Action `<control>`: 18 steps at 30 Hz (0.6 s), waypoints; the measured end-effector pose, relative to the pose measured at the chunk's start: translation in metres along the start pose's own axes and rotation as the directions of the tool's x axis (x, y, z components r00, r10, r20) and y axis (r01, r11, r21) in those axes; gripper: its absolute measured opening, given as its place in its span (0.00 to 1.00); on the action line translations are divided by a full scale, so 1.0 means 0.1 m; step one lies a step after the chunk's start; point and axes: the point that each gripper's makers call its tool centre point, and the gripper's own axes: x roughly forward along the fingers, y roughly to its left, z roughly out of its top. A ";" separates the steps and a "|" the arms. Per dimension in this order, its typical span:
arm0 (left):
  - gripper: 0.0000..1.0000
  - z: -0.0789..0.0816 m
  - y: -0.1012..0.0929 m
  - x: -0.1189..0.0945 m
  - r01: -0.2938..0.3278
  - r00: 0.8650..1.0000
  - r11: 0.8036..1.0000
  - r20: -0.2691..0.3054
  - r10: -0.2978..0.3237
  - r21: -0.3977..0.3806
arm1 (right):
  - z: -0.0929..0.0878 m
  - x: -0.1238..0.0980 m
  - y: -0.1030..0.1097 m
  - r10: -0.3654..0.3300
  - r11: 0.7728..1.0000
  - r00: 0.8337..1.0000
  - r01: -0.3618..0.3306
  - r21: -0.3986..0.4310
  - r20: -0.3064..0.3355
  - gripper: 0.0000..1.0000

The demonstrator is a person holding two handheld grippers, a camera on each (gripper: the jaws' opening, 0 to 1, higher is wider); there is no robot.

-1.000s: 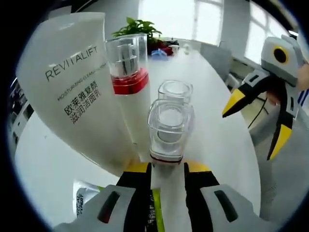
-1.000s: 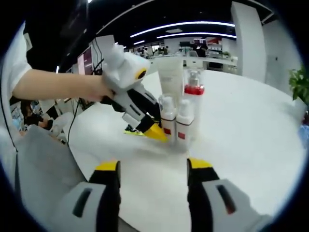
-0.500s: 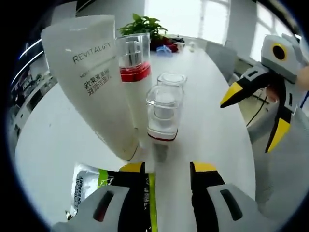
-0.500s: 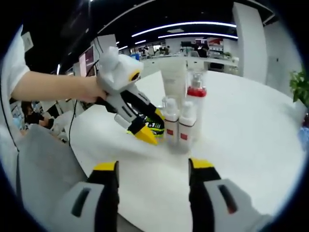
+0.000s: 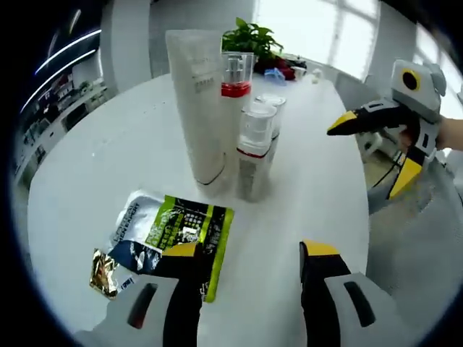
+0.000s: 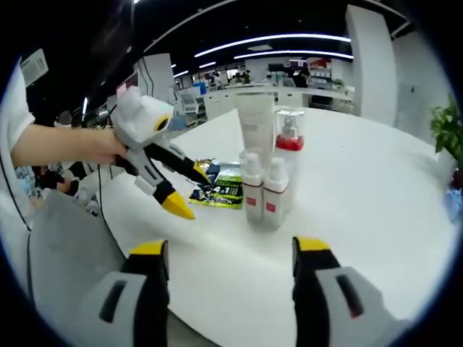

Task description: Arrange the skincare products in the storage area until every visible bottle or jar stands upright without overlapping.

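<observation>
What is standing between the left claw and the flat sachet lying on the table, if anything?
Nothing visible does. The left claw is open and hangs just above the green and black sachet, which lies flat on the white table. The upright bottles and the tube stand beyond it, not in between.

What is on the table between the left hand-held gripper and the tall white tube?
In the left gripper view, a flat green and black sachet lies between the left hand-held gripper and the tall white tube.

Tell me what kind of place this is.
Probably an open-plan office: a large white table, rows of desks under long ceiling light strips, big windows, and a potted plant.
</observation>
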 end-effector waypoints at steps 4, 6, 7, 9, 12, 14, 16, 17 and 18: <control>0.58 -0.12 0.02 -0.16 -0.042 0.999 0.997 0.010 0.043 -0.058 | 0.00 -0.07 -0.04 -0.015 1.000 1.000 0.015 0.003 0.003 0.73; 0.62 -0.18 0.04 -0.25 -0.072 0.997 0.994 0.016 0.074 -0.088 | 0.00 -0.10 -0.06 -0.023 1.000 1.000 0.023 0.006 0.005 0.74; 0.65 -0.20 0.04 -0.31 -0.086 0.996 0.991 0.022 0.089 -0.103 | 0.00 -0.12 -0.06 -0.026 1.000 1.000 0.026 0.006 0.006 0.75; 0.68 -0.25 0.04 -0.38 -0.101 0.994 0.986 0.025 0.105 -0.129 | 0.00 -0.16 -0.08 -0.033 0.999 0.999 0.033 0.005 0.005 0.76; 0.71 -0.31 0.02 -0.50 -0.121 0.991 0.979 0.034 0.129 -0.163 | -0.01 -0.21 -0.10 -0.041 0.999 0.999 0.041 0.002 0.007 0.77; 0.73 -0.36 0.01 -0.59 -0.139 0.988 0.973 0.041 0.149 -0.184 | 0.00 -0.24 -0.12 -0.046 0.999 0.999 0.046 0.002 0.010 0.78; 0.75 -0.41 0.02 -0.66 -0.153 0.985 0.968 0.049 0.166 -0.200 | 0.01 -0.28 -0.13 -0.050 0.999 0.999 0.050 0.008 0.013 0.79; 0.76 -0.42 0.01 -0.69 -0.161 0.983 0.965 0.052 0.175 -0.208 | 0.02 -0.30 -0.13 -0.051 0.999 0.999 0.051 0.008 0.018 0.79; 0.77 -0.44 0.00 -0.72 -0.166 0.982 0.963 0.053 0.181 -0.214 | 0.02 -0.31 -0.13 -0.052 0.999 0.998 0.051 0.008 0.019 0.80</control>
